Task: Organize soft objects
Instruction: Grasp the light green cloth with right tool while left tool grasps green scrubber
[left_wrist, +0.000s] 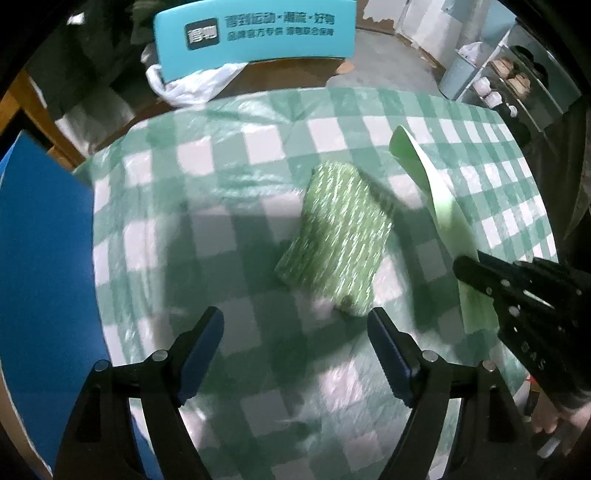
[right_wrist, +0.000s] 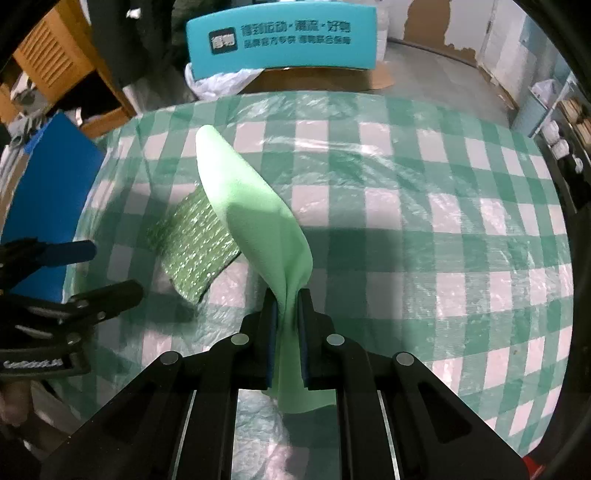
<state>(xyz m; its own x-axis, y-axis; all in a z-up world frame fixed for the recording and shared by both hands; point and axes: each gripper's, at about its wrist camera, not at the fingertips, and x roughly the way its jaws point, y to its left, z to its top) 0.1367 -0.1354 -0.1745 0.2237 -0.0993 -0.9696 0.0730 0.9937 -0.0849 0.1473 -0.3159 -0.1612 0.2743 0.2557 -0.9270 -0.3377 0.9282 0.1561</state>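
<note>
A green patterned cloth with white flecks (left_wrist: 340, 236) lies folded on the green-and-white checked tablecloth (left_wrist: 236, 155); it also shows in the right wrist view (right_wrist: 192, 243). My left gripper (left_wrist: 295, 354) is open and empty, just short of that cloth's near edge. My right gripper (right_wrist: 287, 310) is shut on a plain light green cloth (right_wrist: 251, 206) and holds it up off the table, beside the patterned cloth. The light green cloth also shows in the left wrist view (left_wrist: 443, 206), with the right gripper (left_wrist: 476, 273) at its lower end.
A blue board (left_wrist: 40, 258) stands at the table's left edge. A teal box with white lettering (left_wrist: 255, 33) and a white plastic bag (left_wrist: 192, 81) sit behind the table. Shelves with small items (left_wrist: 509, 81) stand at the far right.
</note>
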